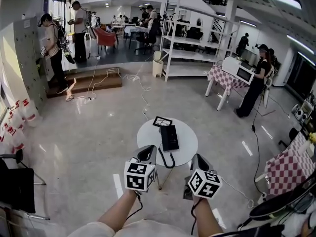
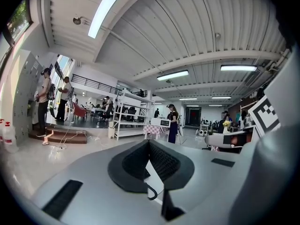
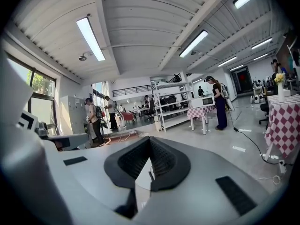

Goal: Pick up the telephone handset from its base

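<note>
Approach step: your left gripper (image 1: pixel 147 153) and right gripper (image 1: pixel 200 161) hover, jaws together and empty, near the round desk (image 1: pixel 146 133) where the telephone handset (image 1: pixel 165 137) rests on its base (image 1: pixel 174 138); next, open 1 and reach in.

The left gripper (image 2: pixel 149 143), jaws pressed together, points toward a white shelf rack (image 2: pixel 127 121), with a dark-clothed person (image 2: pixel 173 125) standing just right of that rack.

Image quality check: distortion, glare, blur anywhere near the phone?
Head view: fisheye bends the edges; light streaks glare on the glossy floor; telephone small but sharp. Left and right gripper views: heavy barrel distortion, black corners, ceiling strips blown out.
</note>
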